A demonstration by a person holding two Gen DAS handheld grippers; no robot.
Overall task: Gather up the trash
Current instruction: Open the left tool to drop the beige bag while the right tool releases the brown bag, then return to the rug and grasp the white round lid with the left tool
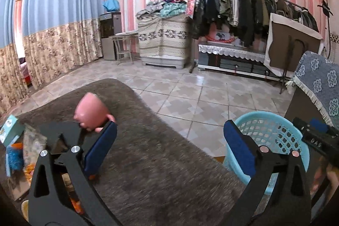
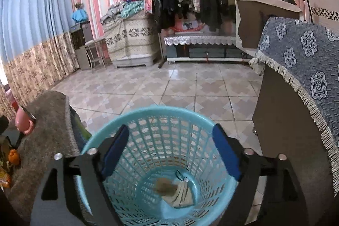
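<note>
Trash, a crumpled brown and white paper scrap (image 2: 177,191), lies at the bottom of the round light-blue plastic basket (image 2: 118,126). We hold our right gripper (image 2: 170,154) above it, fingers spread wide with nothing between. Our left gripper (image 1: 169,151) is also spread and empty, over the fuzzy brown table cover (image 1: 148,162).

Basket (image 2: 152,126): on floor, right of table (image 1: 152,158).
Scrap (image 2: 178,192): inside basket, at bottom.
Mug (image 1: 90,112): on table, left of basket.
</note>
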